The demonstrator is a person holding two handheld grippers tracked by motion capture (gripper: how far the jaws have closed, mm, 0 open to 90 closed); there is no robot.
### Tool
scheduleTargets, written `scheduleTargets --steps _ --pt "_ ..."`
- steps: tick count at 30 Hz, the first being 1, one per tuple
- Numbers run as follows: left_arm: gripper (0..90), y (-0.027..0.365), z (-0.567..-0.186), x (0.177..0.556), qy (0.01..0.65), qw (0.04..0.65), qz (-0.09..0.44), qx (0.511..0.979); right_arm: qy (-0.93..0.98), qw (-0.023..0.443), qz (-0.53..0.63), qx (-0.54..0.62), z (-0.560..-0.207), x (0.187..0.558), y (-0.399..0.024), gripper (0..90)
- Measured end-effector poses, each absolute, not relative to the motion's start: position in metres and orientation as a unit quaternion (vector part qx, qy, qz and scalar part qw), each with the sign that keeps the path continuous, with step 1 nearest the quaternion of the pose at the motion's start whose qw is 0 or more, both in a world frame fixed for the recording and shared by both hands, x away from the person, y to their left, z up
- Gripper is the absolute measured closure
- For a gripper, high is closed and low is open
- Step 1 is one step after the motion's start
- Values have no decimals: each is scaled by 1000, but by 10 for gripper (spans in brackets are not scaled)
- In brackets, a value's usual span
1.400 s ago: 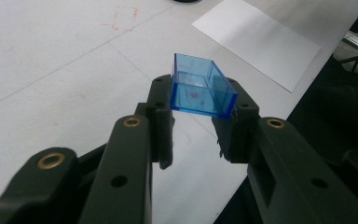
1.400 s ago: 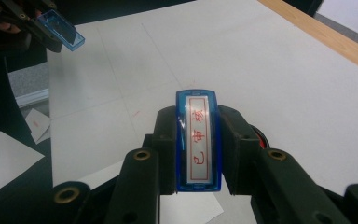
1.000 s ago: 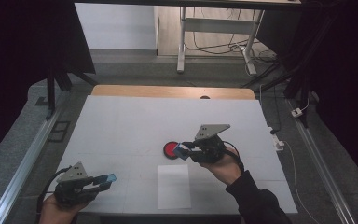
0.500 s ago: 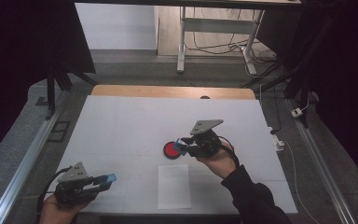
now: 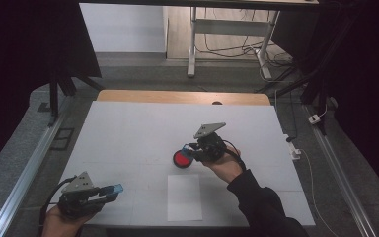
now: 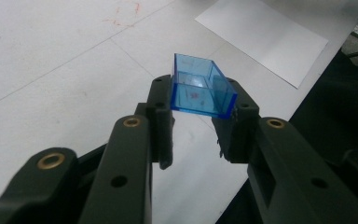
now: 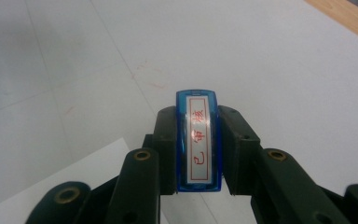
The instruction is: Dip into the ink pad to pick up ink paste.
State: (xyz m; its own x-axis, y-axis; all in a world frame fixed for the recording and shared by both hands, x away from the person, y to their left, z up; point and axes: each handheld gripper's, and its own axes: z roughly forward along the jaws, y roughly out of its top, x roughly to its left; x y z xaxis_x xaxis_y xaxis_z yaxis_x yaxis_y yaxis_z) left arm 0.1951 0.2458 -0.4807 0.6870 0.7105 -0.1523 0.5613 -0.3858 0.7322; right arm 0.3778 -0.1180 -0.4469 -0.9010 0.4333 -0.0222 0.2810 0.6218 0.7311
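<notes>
Nearest the person, at the tabletop's (image 5: 128,128) front left corner, the left gripper (image 6: 196,133) grips a clear blue stamp cap (image 6: 200,91), keeping it aside. Past the white paper sheet (image 5: 184,196), the right gripper (image 7: 198,154) clamps the blue stamp (image 7: 198,140) over the red ink pad (image 5: 181,159), likely for inking; its red characters are too small to read.

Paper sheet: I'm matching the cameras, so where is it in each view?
High view: paper sheet, near edge, centre.
Left gripper view: top right, beyond the blue cap.
Right gripper view: bottom left corner.
Shared landmark: the white tabletop.
</notes>
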Motion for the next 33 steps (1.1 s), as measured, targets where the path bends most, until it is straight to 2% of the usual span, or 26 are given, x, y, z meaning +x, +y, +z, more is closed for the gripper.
scheduleTargets --steps 33 --pt "687 246 -481 195 384 400 93 827 917 97 327 209 -479 407 -93 702"
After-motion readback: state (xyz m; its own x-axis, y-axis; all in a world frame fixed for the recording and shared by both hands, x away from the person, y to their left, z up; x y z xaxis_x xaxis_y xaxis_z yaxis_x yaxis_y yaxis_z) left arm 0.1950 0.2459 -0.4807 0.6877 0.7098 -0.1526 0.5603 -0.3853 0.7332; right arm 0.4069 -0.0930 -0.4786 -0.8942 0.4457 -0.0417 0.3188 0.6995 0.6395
